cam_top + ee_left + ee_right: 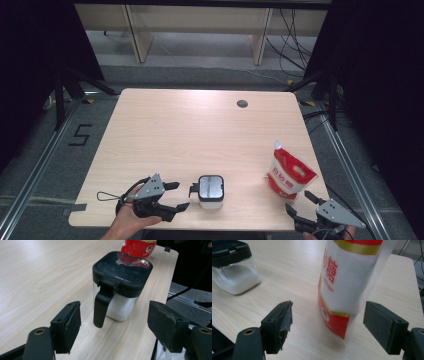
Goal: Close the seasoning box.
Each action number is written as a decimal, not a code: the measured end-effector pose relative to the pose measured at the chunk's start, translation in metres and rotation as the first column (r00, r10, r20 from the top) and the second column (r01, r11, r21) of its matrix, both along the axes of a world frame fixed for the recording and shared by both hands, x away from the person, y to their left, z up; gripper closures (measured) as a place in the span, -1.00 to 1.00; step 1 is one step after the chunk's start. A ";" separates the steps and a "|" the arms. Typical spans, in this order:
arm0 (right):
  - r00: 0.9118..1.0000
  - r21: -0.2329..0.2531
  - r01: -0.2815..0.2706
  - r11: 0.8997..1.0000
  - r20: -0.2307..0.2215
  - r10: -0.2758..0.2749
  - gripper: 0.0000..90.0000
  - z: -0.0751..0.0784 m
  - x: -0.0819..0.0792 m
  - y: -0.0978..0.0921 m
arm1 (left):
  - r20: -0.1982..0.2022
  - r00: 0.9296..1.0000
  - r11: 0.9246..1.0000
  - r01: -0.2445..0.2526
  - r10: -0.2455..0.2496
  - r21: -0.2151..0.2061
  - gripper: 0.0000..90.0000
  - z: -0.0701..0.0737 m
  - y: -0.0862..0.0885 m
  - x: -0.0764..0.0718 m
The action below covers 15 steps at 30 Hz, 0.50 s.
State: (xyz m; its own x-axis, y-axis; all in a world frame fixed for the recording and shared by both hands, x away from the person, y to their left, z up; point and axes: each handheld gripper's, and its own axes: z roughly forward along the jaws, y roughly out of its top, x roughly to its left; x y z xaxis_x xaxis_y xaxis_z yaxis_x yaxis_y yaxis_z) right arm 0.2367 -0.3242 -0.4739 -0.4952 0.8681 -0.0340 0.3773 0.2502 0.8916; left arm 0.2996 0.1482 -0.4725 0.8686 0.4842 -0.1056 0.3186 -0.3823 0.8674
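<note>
A clear square jar (210, 190) with a black lid and black handle holds white powder near the table's front edge. In the left gripper view the jar (120, 282) stands just ahead of the open jaws, handle toward them. My left gripper (175, 195) is open, just left of the jar. A red and white sugar pouch (289, 175) stands upright at the front right. In the right gripper view the pouch (348, 280) rises close ahead between the open jaws. My right gripper (299, 202) is open, just in front of the pouch, nothing held.
The light wooden table (200, 130) has a round cable hole (242, 103) at the back right. Its front edge lies close under both grippers. Dark curtains, stand legs and cables lie on the floor around it.
</note>
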 end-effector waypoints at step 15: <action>1.000 -0.009 -0.002 1.000 -0.031 0.001 -0.46 -0.003 -0.002 0.004 | 0.003 1.000 0.997 -0.011 0.011 0.073 -0.44 -0.010 0.004 -0.009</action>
State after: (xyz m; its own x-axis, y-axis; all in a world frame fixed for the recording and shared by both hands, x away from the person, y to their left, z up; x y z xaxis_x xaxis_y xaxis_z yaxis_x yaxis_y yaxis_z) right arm 0.2352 -0.3207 -0.4767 -0.4975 0.8671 -0.0261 0.4041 0.2583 0.8775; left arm 0.2908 0.1526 -0.4829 0.8634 0.5001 -0.0670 0.3206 -0.4412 0.8382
